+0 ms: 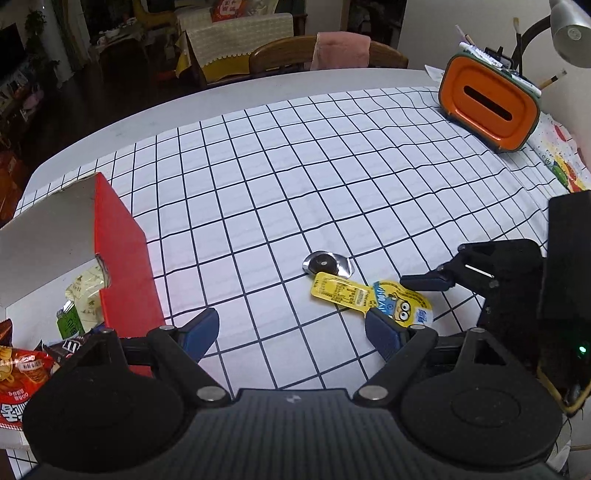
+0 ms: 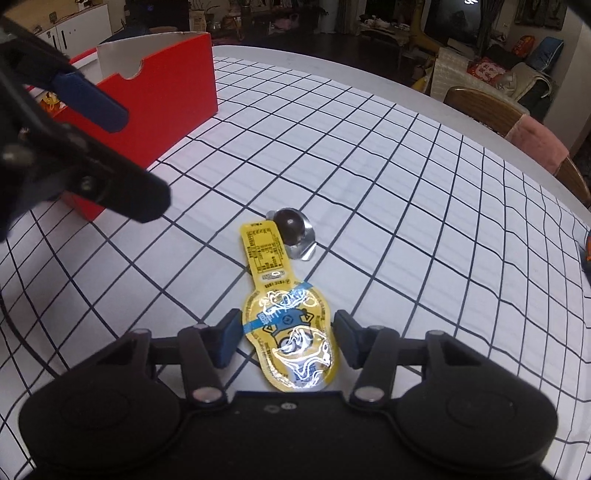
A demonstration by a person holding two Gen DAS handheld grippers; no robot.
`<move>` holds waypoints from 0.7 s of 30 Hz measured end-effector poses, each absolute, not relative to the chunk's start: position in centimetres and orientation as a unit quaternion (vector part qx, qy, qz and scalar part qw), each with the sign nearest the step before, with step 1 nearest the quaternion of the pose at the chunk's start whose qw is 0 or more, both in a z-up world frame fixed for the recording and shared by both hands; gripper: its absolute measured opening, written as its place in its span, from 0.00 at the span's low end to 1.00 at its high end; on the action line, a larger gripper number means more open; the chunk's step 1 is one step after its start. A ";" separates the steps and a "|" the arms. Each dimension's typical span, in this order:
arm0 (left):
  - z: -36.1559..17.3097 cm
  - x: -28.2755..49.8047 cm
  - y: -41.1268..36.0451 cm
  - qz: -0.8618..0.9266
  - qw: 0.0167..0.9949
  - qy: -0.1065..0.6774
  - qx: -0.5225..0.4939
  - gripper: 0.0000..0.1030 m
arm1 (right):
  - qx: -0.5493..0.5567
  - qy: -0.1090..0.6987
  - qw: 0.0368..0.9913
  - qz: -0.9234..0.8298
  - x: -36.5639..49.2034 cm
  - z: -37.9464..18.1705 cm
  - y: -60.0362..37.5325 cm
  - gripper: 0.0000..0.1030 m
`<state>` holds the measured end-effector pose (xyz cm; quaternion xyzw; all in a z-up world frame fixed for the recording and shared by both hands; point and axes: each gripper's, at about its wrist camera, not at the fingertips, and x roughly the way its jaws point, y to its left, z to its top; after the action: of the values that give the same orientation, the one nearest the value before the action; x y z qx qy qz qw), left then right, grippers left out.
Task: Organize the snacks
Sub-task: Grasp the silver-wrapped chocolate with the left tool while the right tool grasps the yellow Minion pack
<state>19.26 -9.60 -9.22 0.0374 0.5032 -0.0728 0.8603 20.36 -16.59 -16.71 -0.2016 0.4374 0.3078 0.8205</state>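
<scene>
A yellow cartoon-printed jelly pack [image 2: 291, 332] lies flat on the checked tablecloth [image 2: 406, 221]. My right gripper [image 2: 286, 339] stands over its round end, with a blue pad against each side of the pack. A dark chocolate ball in silver foil [image 2: 291, 227] sits just beyond the pack's label end. In the left wrist view the same pack [image 1: 369, 297] and the foil ball [image 1: 325, 263] lie to the right. My left gripper [image 1: 291, 325] hangs open above bare cloth with nothing between its fingers. One right finger [image 1: 424, 283] shows at the pack's far edge.
A red open box [image 1: 122, 240] holding several snack bags [image 1: 22, 369] stands at the left; it shows as the red box [image 2: 177, 85] in the right wrist view. An orange tissue holder [image 1: 487, 107] and a lamp [image 1: 569, 29] stand at the far right. Wooden chairs [image 1: 325, 51] line the far edge.
</scene>
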 end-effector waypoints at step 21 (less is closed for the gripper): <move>-15.1 27.8 -13.5 -0.075 0.827 0.557 0.027 0.84 | -0.014 0.458 0.865 0.205 20.3 -14.0 -28.1 0.50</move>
<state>27.84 -13.52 -15.12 0.0266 0.5568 -0.0752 0.8268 20.26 -28.09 -13.97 -0.0135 0.4580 0.2051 0.8649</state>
